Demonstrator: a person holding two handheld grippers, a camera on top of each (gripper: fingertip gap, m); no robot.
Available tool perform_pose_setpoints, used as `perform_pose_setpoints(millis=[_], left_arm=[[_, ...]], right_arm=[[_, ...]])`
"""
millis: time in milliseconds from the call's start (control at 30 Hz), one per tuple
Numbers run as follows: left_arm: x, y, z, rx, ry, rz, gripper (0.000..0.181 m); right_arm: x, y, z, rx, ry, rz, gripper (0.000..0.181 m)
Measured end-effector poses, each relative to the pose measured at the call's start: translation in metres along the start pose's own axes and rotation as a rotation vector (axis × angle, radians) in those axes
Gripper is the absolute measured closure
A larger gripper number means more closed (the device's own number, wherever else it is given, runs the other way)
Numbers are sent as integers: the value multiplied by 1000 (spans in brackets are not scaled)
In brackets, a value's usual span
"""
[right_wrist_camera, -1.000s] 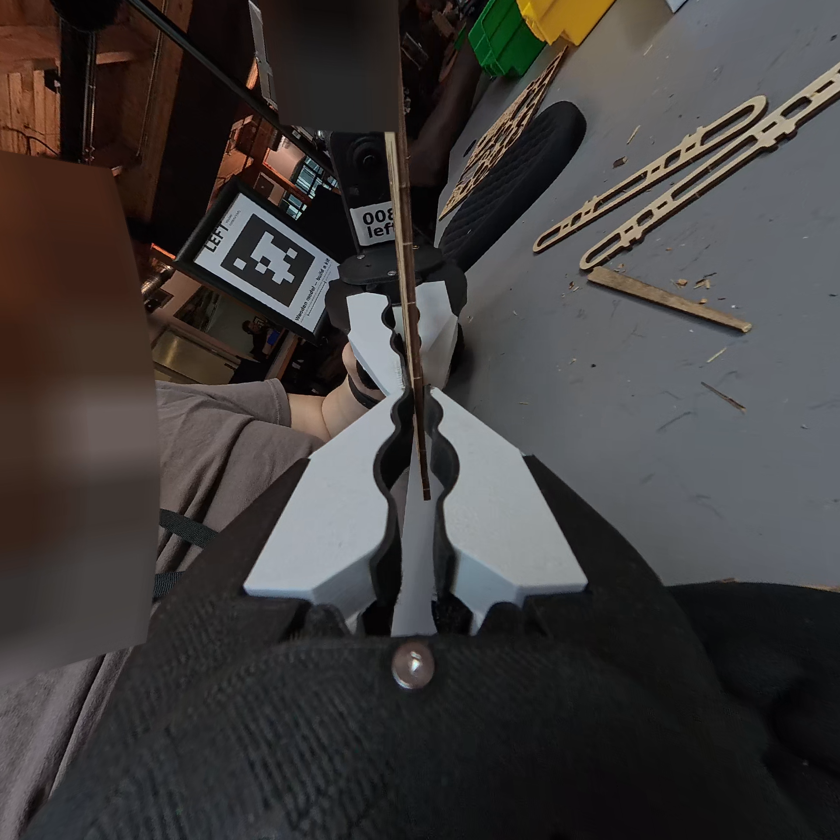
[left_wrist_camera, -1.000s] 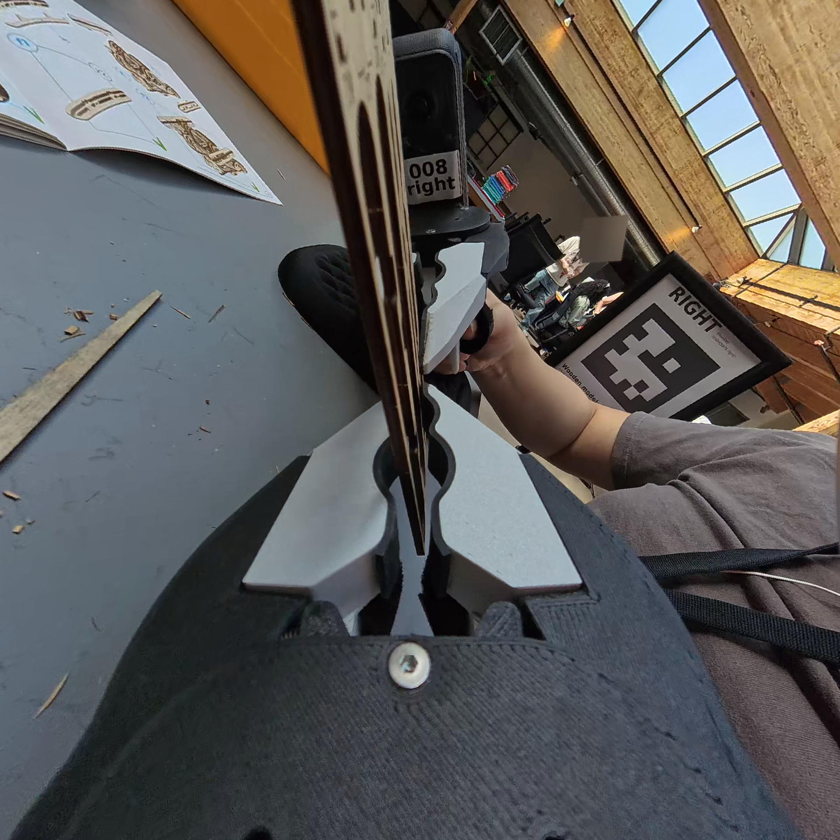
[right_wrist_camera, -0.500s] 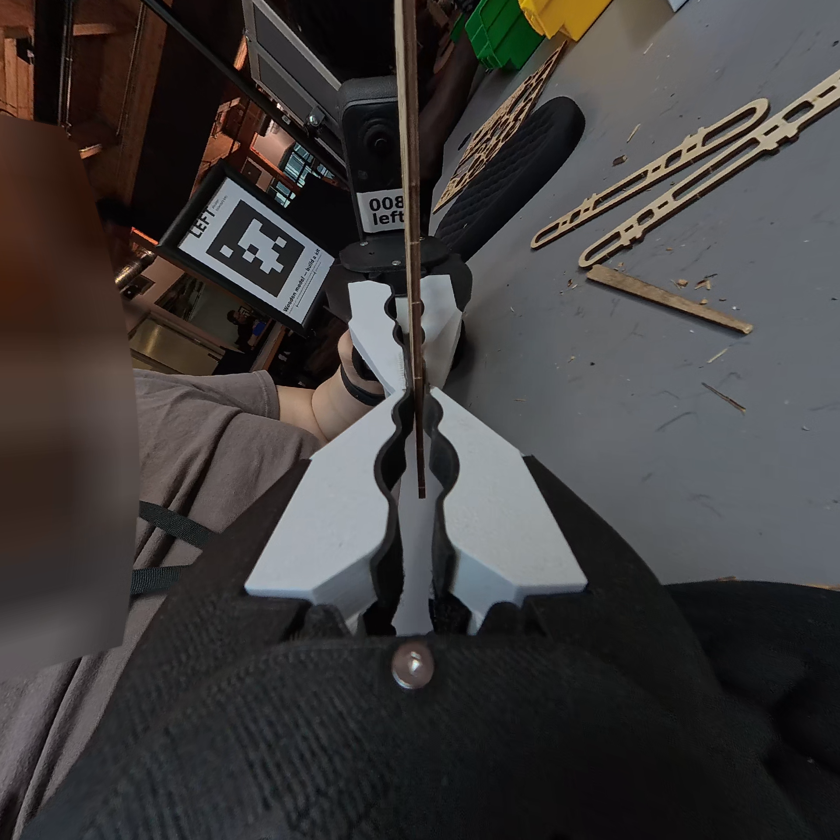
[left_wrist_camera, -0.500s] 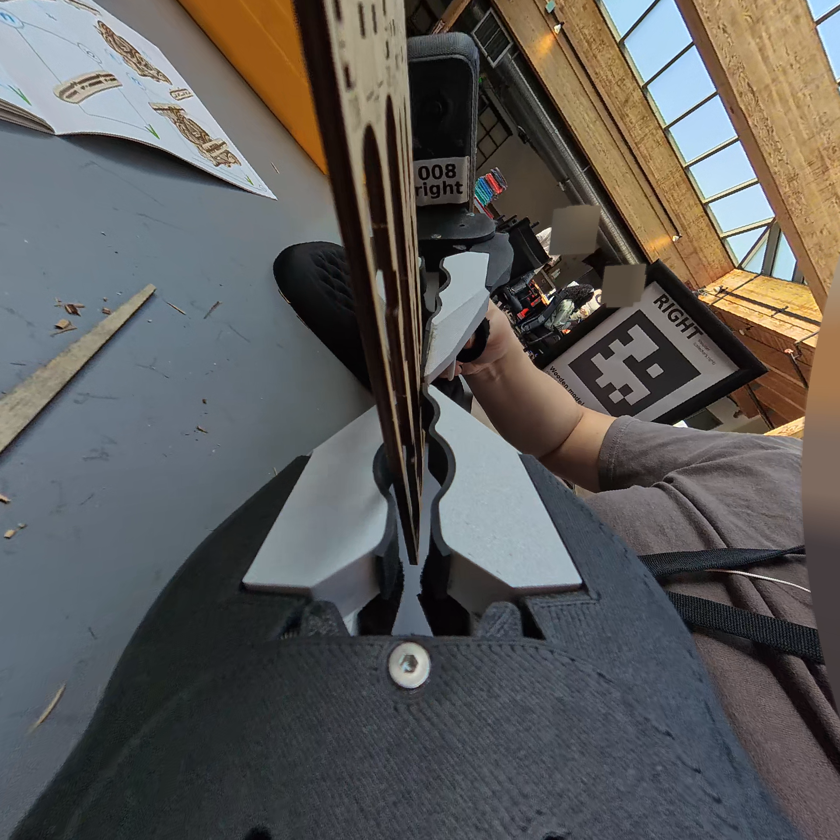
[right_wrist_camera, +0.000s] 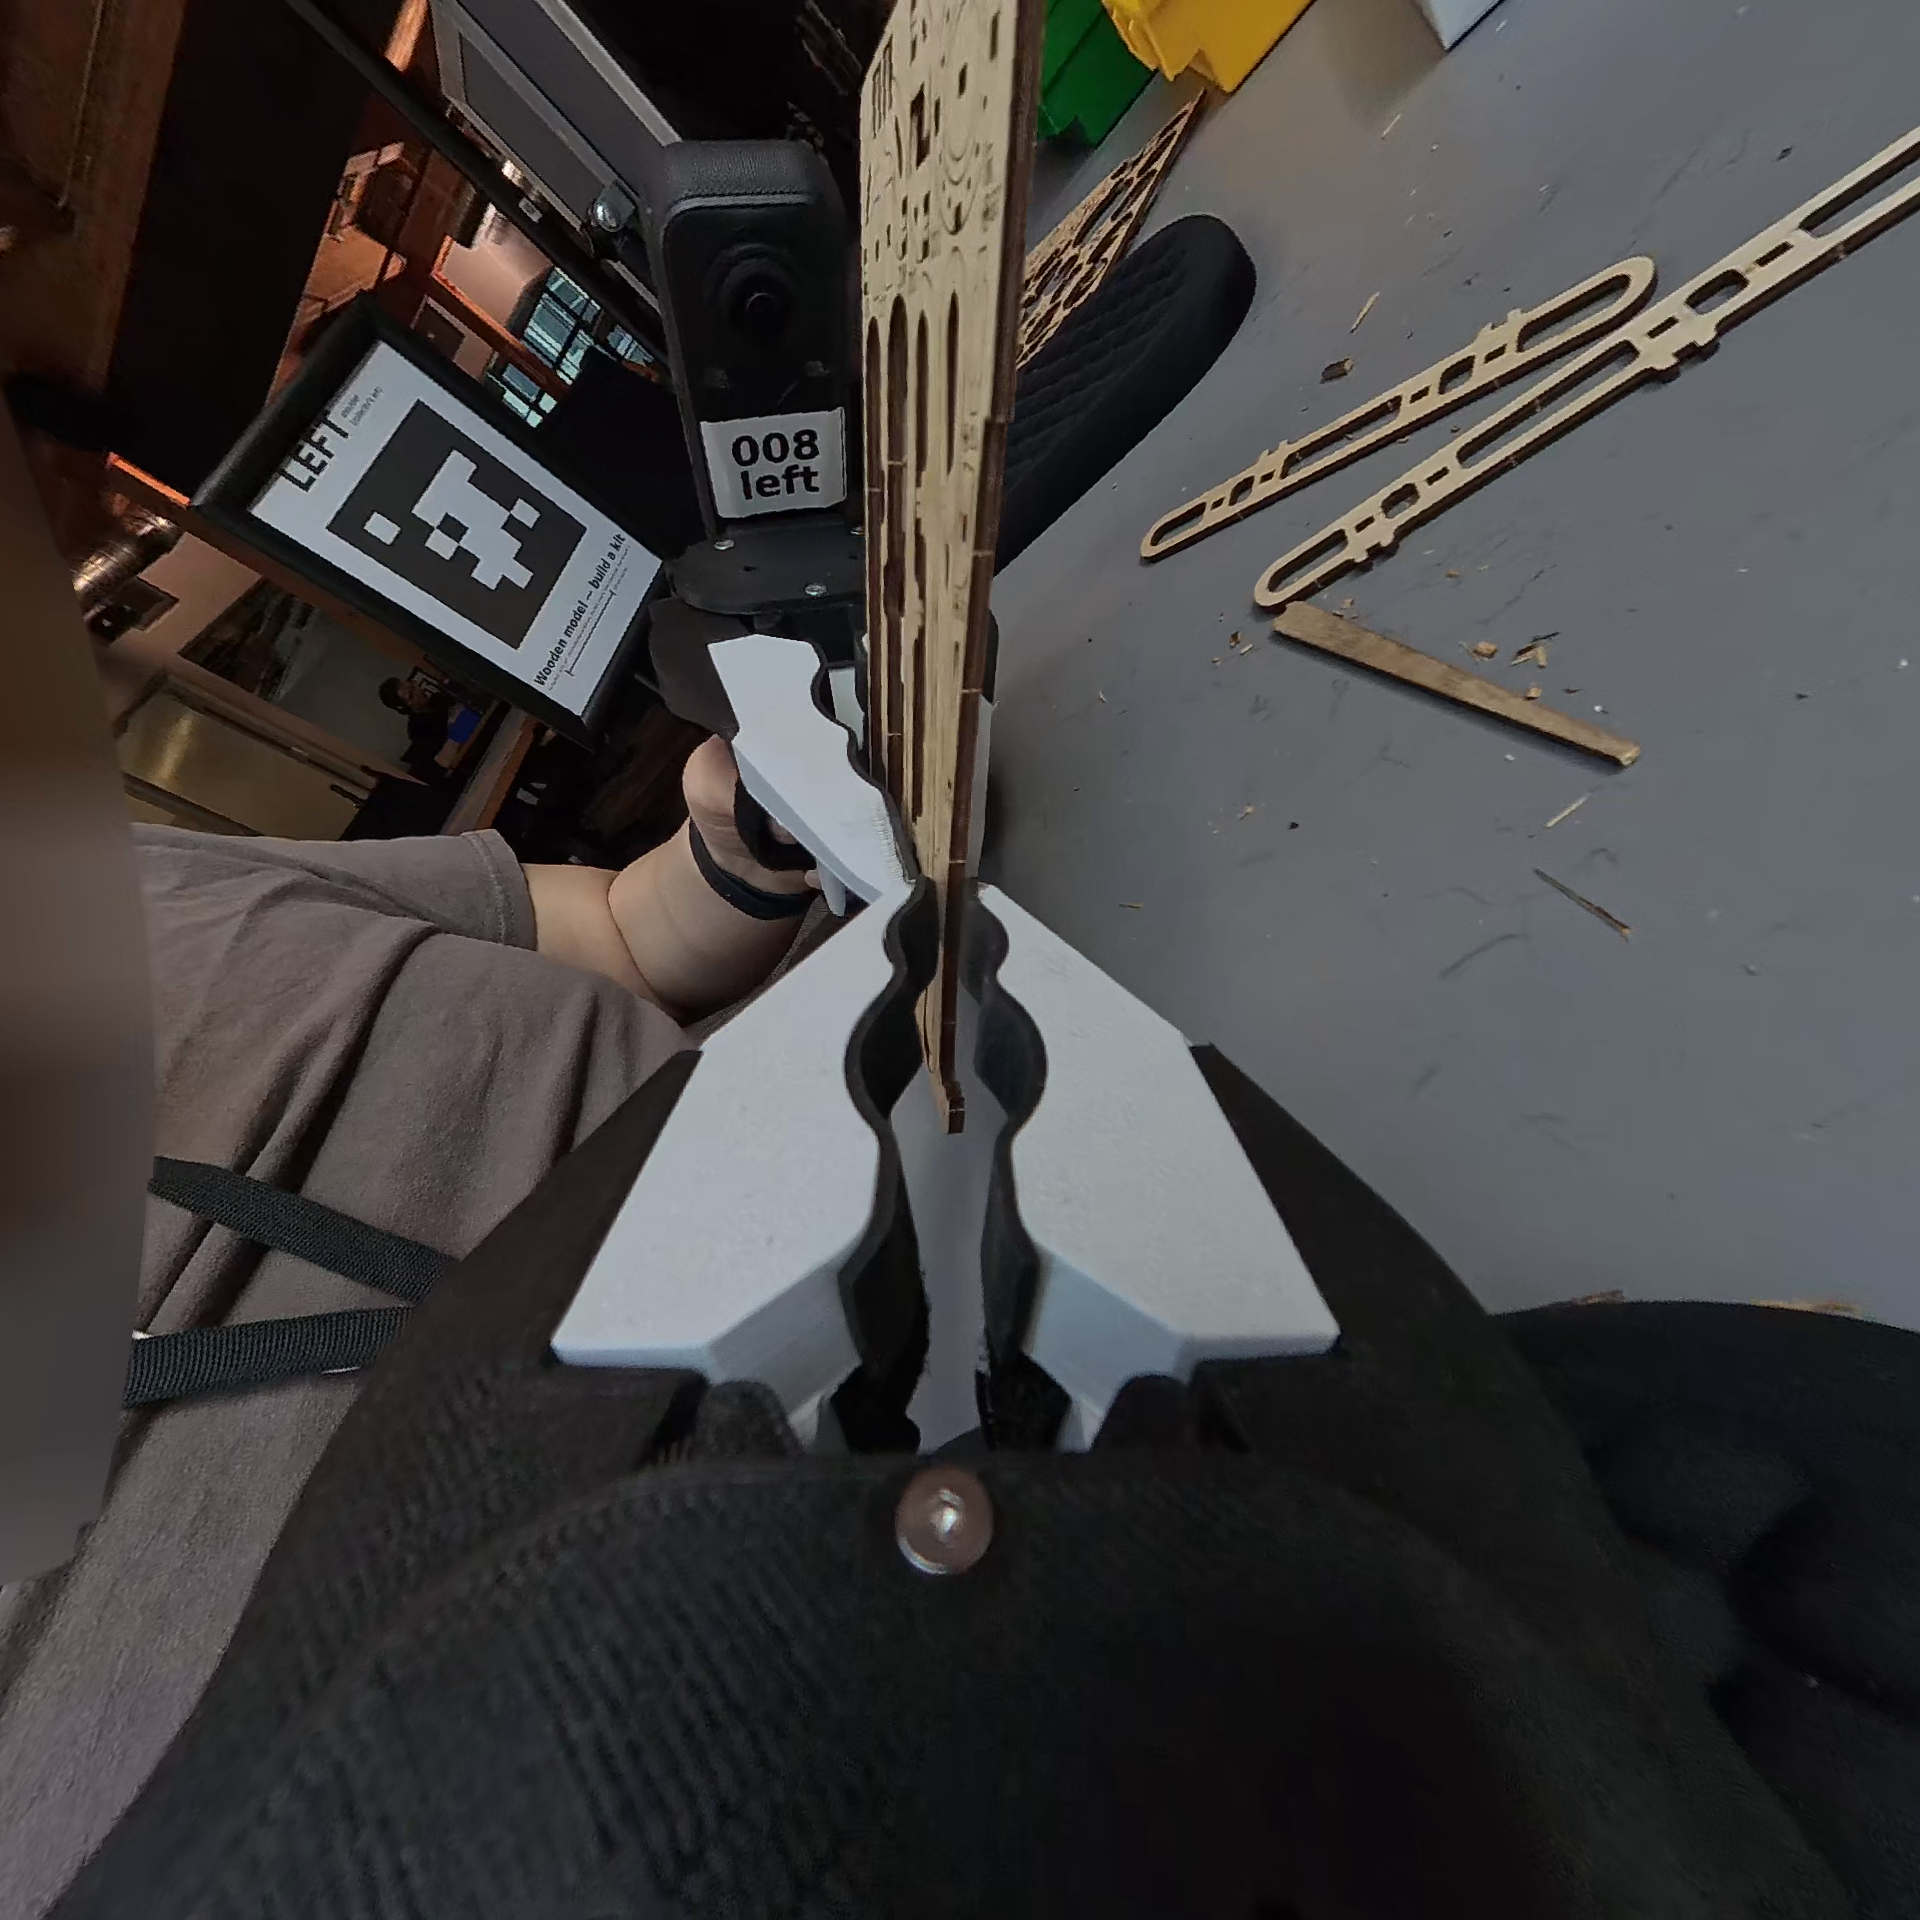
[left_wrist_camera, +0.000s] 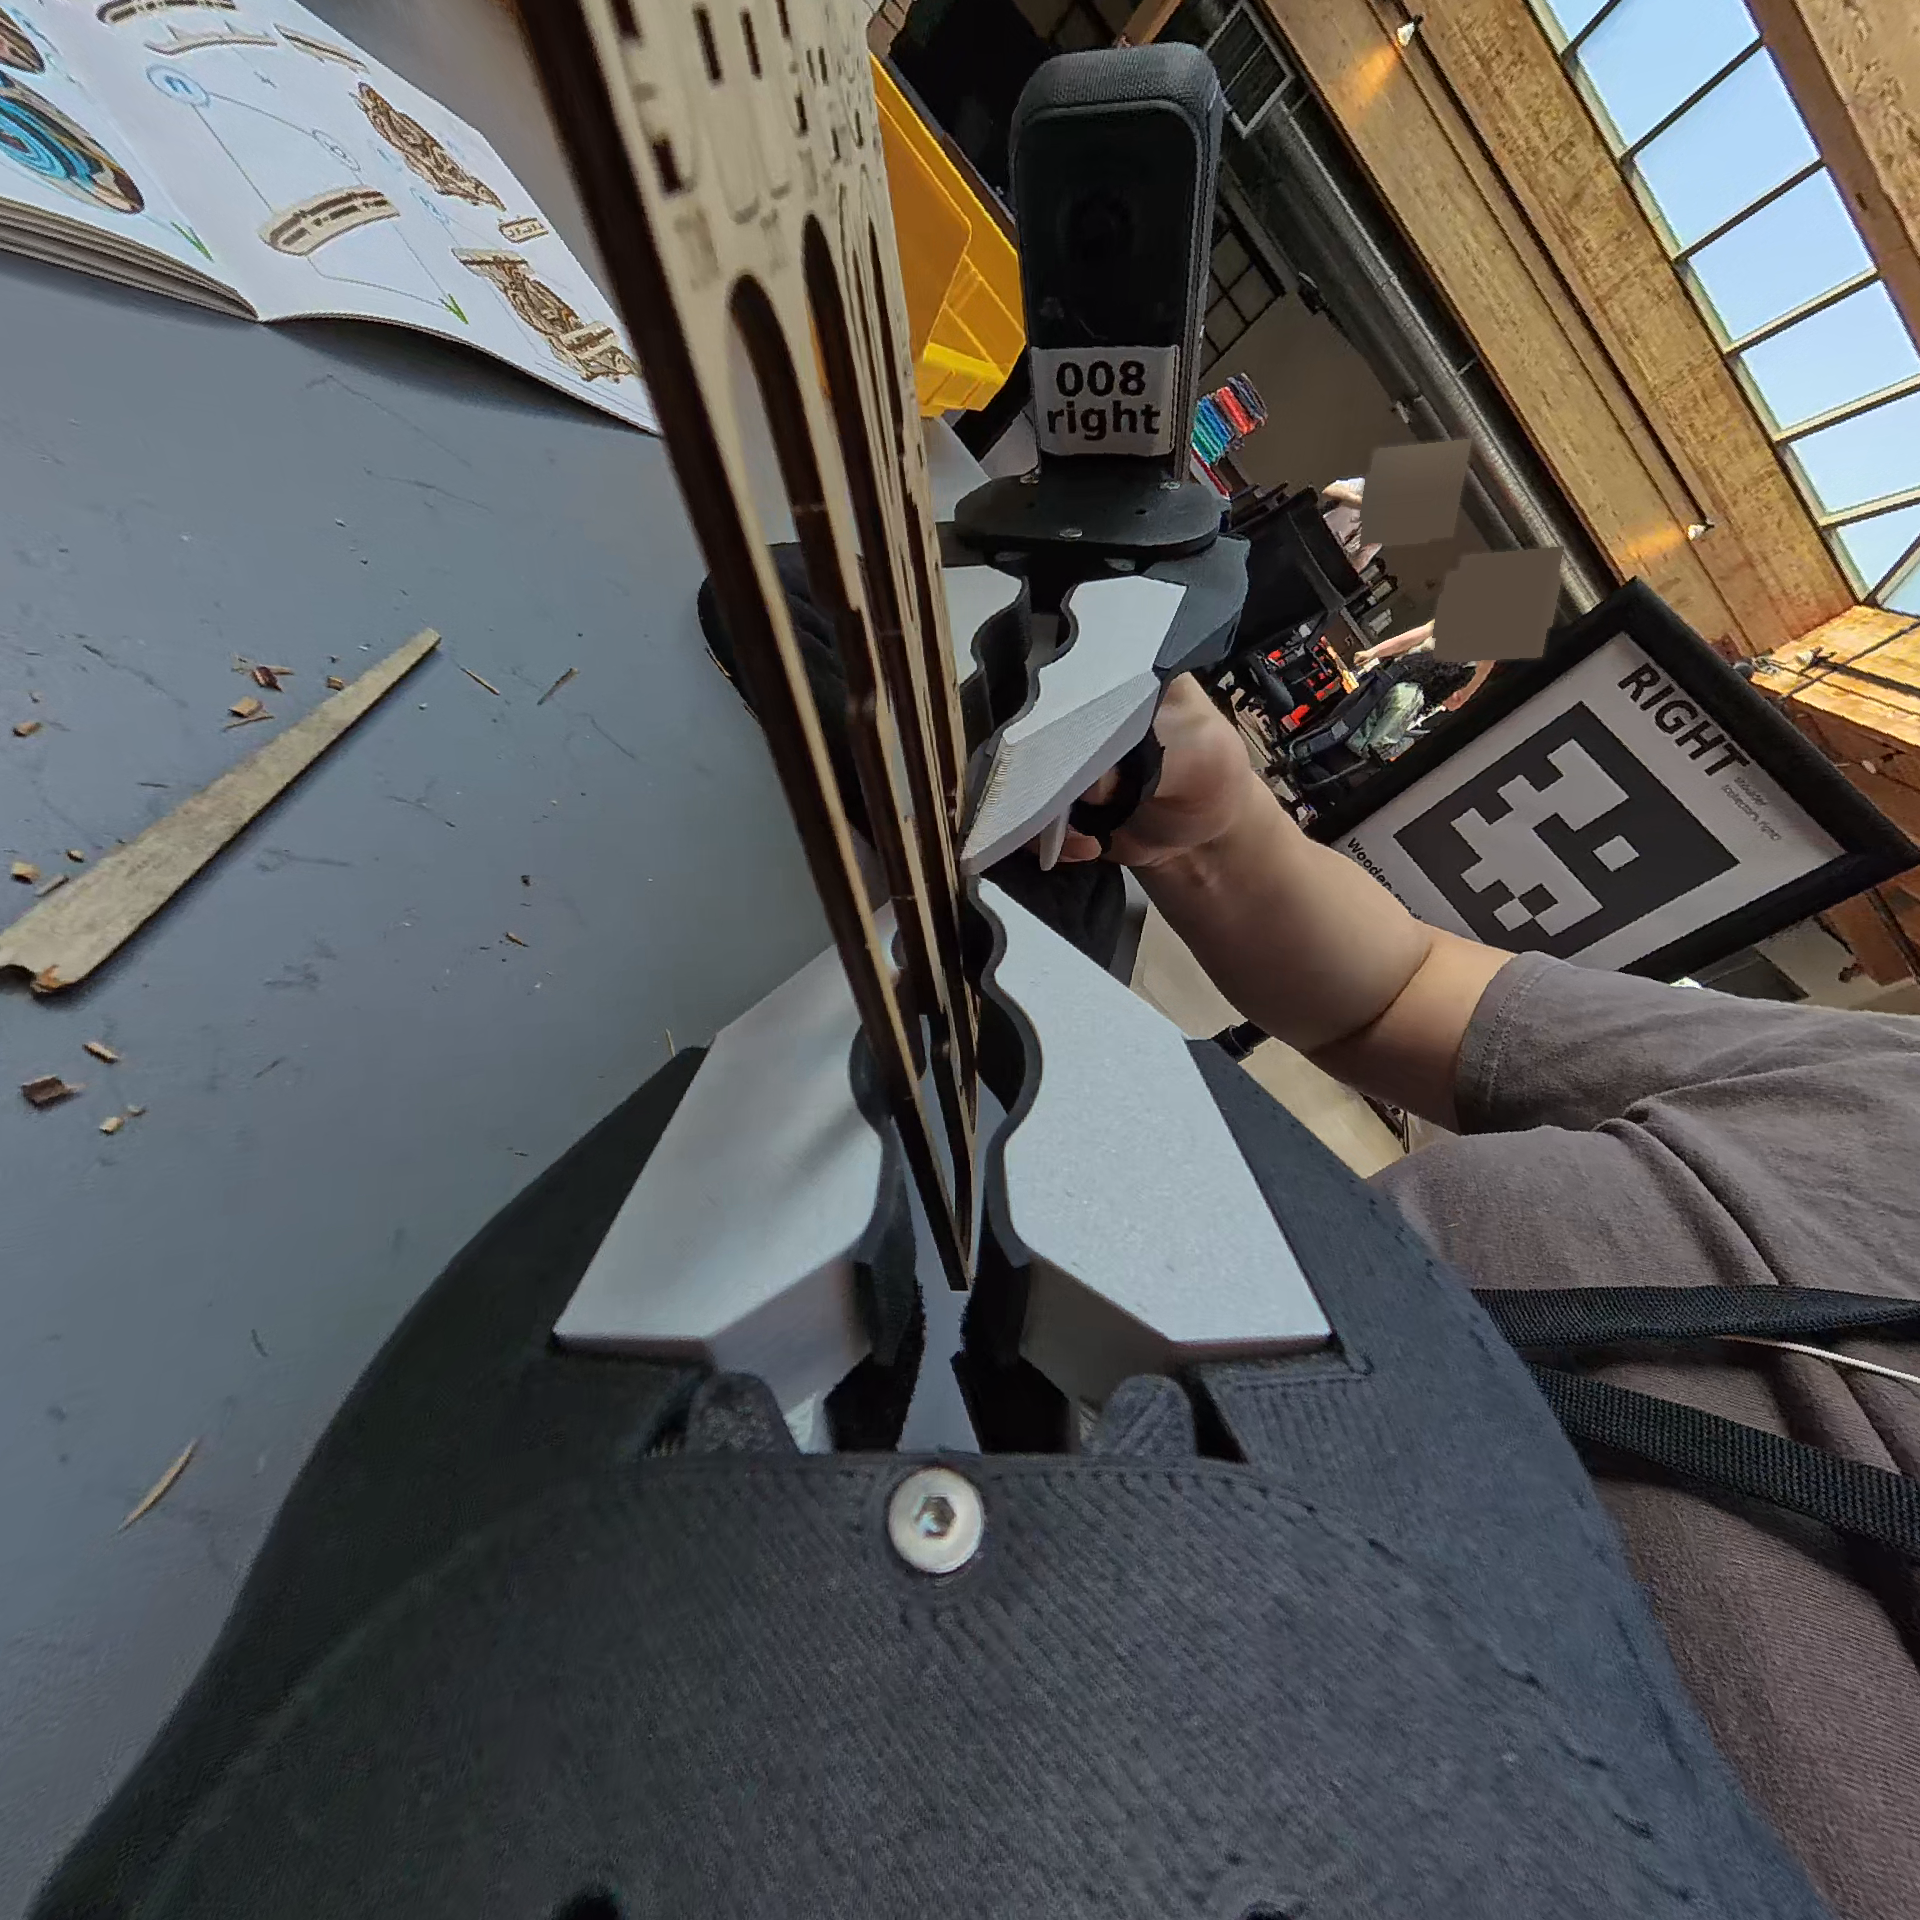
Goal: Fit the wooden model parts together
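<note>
Both grippers, left gripper (left_wrist_camera: pixel 940 1049) and right gripper (right_wrist_camera: pixel 940 997), clench one laser-cut plywood sheet (left_wrist_camera: pixel 821 499) edge-on above the grey table (left_wrist_camera: pixel 312 623)

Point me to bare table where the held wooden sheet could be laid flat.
Right wrist view: the grey table is bare nearer than the flat wooden stick, bar a few splinters. Beyond it, two slotted wooden strips crowd the surface. Left wrist view: open patch between the wooden strip and the instruction booklet.
</note>
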State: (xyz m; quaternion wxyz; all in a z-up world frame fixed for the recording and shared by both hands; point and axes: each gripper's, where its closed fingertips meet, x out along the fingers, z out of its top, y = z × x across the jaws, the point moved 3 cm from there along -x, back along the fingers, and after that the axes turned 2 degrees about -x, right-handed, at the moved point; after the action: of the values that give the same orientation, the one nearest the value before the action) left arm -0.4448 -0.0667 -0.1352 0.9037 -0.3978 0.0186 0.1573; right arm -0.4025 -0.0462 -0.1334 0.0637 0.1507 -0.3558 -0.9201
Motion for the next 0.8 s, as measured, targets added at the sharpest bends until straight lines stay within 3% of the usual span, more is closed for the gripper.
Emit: perform_pose_setpoints(millis=[133,300,800], left_arm=[[0,-1,1,3,-4,-14,181],[1,-10,3,-5,-15,-118,181],[-2,-4,0,40,-14,4,181]], right_arm=[[0,1,0,-27,-4,-13,180],[-6,11,3,17,-35,128,181],[0,5,-2,-85,2,-20,179]])
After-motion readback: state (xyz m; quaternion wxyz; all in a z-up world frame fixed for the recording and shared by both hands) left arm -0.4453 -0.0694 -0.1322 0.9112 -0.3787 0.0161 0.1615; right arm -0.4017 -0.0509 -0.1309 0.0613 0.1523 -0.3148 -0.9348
